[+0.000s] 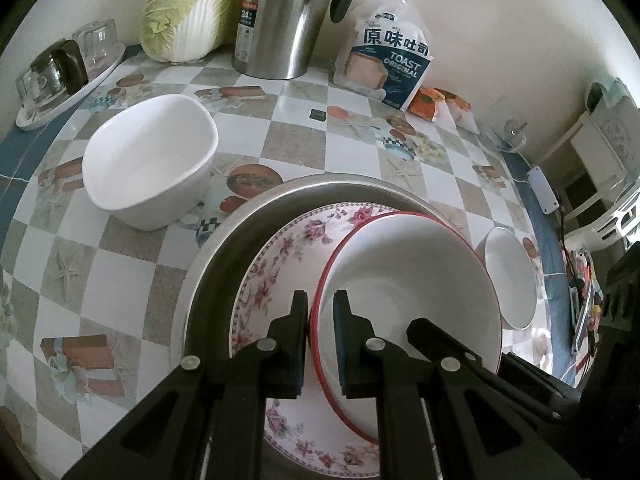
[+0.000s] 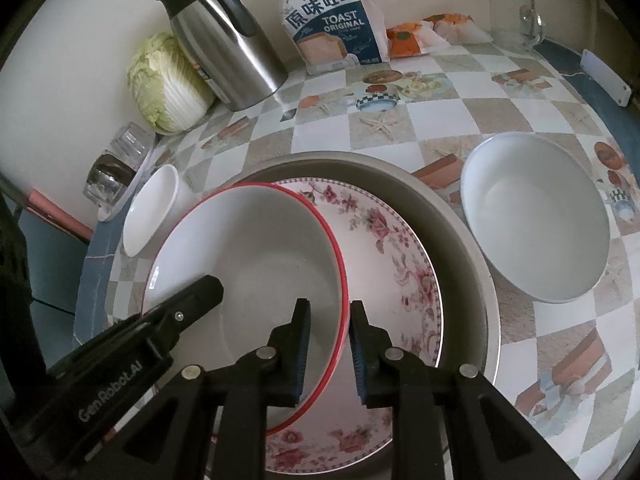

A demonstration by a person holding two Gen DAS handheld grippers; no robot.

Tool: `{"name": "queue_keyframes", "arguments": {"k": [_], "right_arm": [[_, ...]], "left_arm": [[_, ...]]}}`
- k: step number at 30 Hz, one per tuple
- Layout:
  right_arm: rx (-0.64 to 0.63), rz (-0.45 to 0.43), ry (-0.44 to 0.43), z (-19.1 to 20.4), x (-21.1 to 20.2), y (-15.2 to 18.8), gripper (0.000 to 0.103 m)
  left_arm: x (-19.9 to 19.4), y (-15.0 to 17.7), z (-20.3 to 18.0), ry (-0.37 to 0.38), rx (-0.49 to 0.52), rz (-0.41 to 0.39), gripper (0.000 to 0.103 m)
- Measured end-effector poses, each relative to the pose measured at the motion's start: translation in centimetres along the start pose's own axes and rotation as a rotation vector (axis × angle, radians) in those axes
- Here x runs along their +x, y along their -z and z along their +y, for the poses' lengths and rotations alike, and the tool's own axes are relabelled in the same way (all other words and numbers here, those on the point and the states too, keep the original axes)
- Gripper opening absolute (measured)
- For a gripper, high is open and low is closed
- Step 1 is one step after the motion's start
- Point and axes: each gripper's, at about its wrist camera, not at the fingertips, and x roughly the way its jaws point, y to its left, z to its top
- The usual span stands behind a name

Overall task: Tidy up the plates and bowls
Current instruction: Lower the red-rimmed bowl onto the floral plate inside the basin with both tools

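Observation:
A red-rimmed white bowl [image 1: 404, 280] [image 2: 256, 264] sits tilted on a floral plate [image 1: 276, 264] [image 2: 396, 248], which lies in a large metal pan [image 1: 224, 248] [image 2: 460, 216]. My left gripper [image 1: 322, 304] straddles the bowl's left rim, one finger inside and one outside, jaws close on it. My right gripper [image 2: 330, 312] straddles the bowl's right rim the same way. A large white bowl [image 1: 148, 160] [image 2: 536, 216] and a small white bowl [image 1: 510, 276] [image 2: 150, 208] stand on the table beside the pan.
At the back stand a steel thermos [image 1: 288, 16] [image 2: 224, 40], a cabbage [image 1: 188, 8] [image 2: 168, 80], a toast bag [image 1: 388, 60] [image 2: 332, 28] and orange packets [image 1: 430, 104]. A tray with glasses [image 1: 64, 76] [image 2: 120, 164] sits at the table's edge.

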Motion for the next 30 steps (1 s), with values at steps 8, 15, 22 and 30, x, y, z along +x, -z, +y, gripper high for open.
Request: {"name": "queue_keyframes", "arguments": {"k": [8, 15, 22, 30], "right_arm": [[-0.001, -0.011, -0.016, 0.3, 0.3, -0.2, 0.024], [0.004, -0.01, -0.029, 0.24, 0.47, -0.27, 0.024], [0.002, -0.007, -0.036, 0.15, 0.46, -0.28, 0.025], [-0.015, -0.018, -0.025, 0.33, 0.17, -0.29, 0.025]], "left_arm": [[-0.06, -0.14, 0.43, -0.015, -0.012, -0.004, 0.011], [-0.01, -0.11, 0.47, -0.016, -0.014, -0.004, 0.011], [0.08, -0.12, 0.49, -0.015, -0.011, -0.001, 0.014], [-0.14, -0.23, 0.44, -0.021, -0.007, -0.006, 0.014]]}}
